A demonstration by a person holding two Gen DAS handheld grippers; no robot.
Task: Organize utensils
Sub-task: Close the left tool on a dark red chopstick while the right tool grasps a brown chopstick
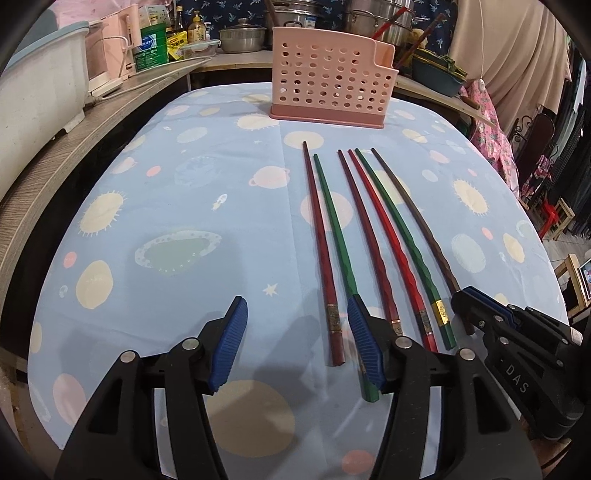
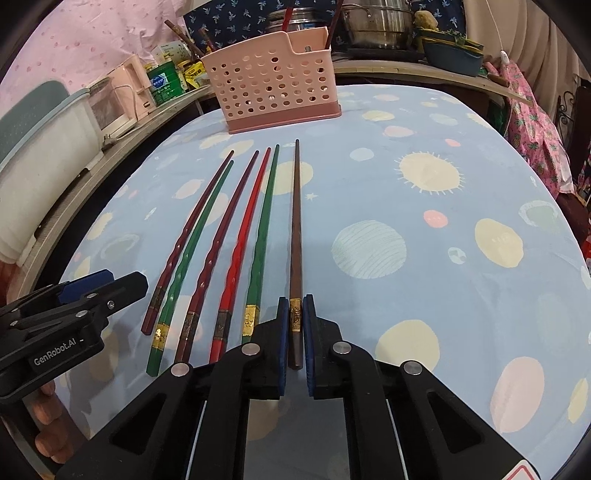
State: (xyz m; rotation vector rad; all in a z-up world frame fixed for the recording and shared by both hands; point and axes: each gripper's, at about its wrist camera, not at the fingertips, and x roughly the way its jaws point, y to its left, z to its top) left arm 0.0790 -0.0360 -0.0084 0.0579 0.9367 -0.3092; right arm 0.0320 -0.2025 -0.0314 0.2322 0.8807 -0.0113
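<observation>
Six long, slim chopsticks lie side by side on a counter covered with a pale blue cloth printed with cream suns, planets and pink dots, their thin tips aimed toward a pink perforated plastic utensil holder that stands upright at the far end of the cloth, well apart from them. From left to right the row runs: a dark maroon chopstick, a green chopstick, a second maroon chopstick, a bright red chopstick, a second green chopstick with a gold band near its thick end, and a brown chopstick at the right edge of the row. The right claw, black with blue ribbed pads, is pressed together on the brown chopstick near its gold-banded thick end, with the stick running straight forward between its pads. The left claw stands spread above the near end of the row, nothing pinched; its right pad crosses in front of the thick end of the first green chopstick, and the first maroon chopstick lies in the gap between the fingers. Fingertips of the person's hand show under the left claw in the right wrist view. Steel pots and bottles crowd the shelf behind the holder.
</observation>
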